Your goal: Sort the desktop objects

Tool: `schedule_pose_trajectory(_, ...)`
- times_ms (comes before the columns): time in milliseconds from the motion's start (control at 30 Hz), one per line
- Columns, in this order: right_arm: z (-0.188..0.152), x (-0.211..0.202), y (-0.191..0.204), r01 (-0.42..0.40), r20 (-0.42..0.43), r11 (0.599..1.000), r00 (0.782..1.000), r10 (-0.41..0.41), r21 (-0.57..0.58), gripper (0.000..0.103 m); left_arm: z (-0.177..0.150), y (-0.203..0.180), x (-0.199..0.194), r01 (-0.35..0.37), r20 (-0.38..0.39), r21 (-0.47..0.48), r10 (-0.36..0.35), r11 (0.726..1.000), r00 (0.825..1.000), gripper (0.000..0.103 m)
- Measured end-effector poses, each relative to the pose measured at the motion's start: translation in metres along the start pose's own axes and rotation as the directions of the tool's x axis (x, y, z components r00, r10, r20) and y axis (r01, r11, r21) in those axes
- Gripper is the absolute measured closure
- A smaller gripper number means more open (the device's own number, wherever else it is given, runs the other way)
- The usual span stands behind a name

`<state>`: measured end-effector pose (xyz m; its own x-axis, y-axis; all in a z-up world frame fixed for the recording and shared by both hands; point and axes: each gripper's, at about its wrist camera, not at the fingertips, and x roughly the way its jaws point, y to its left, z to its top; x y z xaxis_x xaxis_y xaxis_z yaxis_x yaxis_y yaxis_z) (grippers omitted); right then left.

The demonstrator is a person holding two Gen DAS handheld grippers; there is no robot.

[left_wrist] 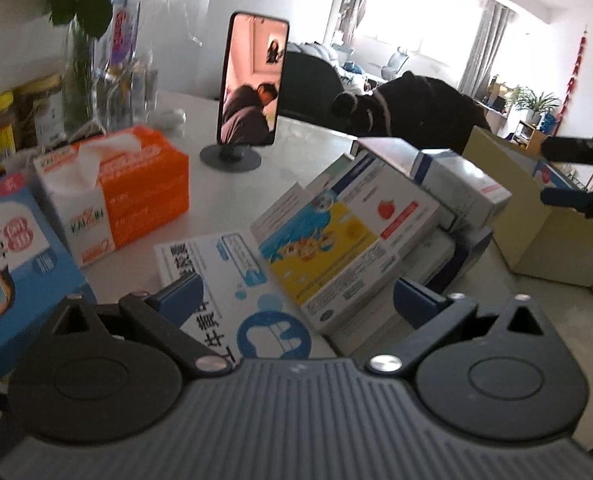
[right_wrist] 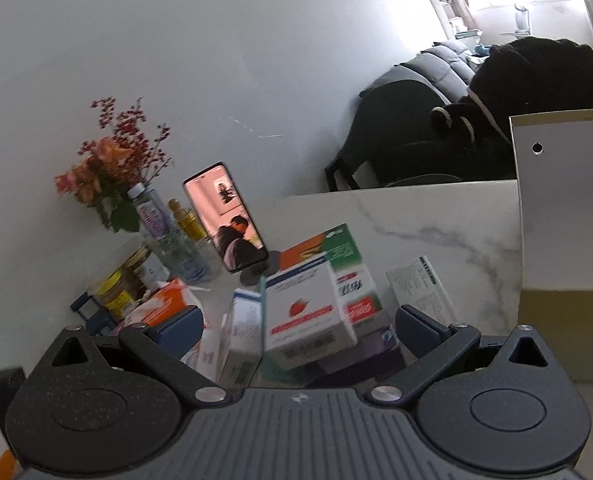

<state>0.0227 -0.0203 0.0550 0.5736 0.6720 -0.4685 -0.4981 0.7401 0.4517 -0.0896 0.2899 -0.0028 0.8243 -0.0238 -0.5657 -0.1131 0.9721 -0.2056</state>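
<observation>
While poised low over the table [right_wrist: 436, 216], left gripper [left_wrist: 296, 300] spread wide above a heap of medicine boxes [left_wrist: 336, 248], gripping nothing. Right gripper [right_wrist: 296, 328] likewise spread, empty, hovering over a strawberry-marked box [right_wrist: 306, 316] atop the same heap. Beside the heap, a tan cardboard box [left_wrist: 536, 220], contents hidden. Orange tissue box [left_wrist: 136, 184] well left, tissue poking out.

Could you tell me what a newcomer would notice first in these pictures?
Probably the lit phone upright on its stand mid-table, then the orange tissue box to its left. In front lies a jumble of medicine boxes, with both open tools over it, beside a cardboard box at the right.
</observation>
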Motion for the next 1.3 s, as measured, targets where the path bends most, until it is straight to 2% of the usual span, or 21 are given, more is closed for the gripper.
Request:
schedule_pose_trajectory(100, 0.005, 0.013, -0.001, 0.016, -0.009, 1.000, 1.000, -0.016, -0.019, 0.002, 0.000, -0.001, 0.005, -0.001, -0.011, 0.001, 0.001, 1.000, 1.000, 0.000)
schedule_pose_trajectory(267, 0.002, 0.033, 0.006, 0.027, -0.044, 0.997, 0.999, -0.030, -0.075, 0.013, 0.001, -0.007, 0.011, 0.011, -0.021, 0.022, -0.010, 1.000, 1.000, 0.000)
schedule_pose_trajectory(500, -0.005, 0.055, 0.019, 0.009, -0.069, 0.991, 0.997, -0.019, -0.136, 0.013, 0.003, -0.010, 0.015, 0.031, -0.027, 0.033, -0.030, 0.999, 0.999, 0.000)
schedule_pose_trajectory(567, -0.007, 0.059, 0.025, 0.024, -0.070, 0.985, 0.997, -0.037, -0.170, 0.016, 0.004, -0.010, 0.015, 0.031, -0.030, 0.031, -0.030, 0.999, 0.999, 0.000)
schedule_pose_trajectory(733, -0.015, 0.065, 0.030, 0.095, -0.050, 0.963, 0.993, -0.111, -0.252, 0.038, 0.005, -0.011, 0.017, 0.035, -0.034, 0.030, -0.034, 0.999, 0.999, 0.000)
schedule_pose_trajectory(1067, -0.017, 0.042, 0.019, 0.116, -0.006, 0.963, 0.993, -0.121, -0.243, 0.040, 0.007, -0.019, 0.021, 0.049, -0.041, 0.031, -0.047, 0.998, 0.998, 0.000)
schedule_pose_trajectory(1300, -0.029, 0.018, 0.012, 0.111, -0.013, 0.958, 0.993, -0.118, -0.263, 0.040, 0.005, -0.027, 0.026, 0.056, -0.049, 0.043, -0.054, 0.997, 0.997, 0.000)
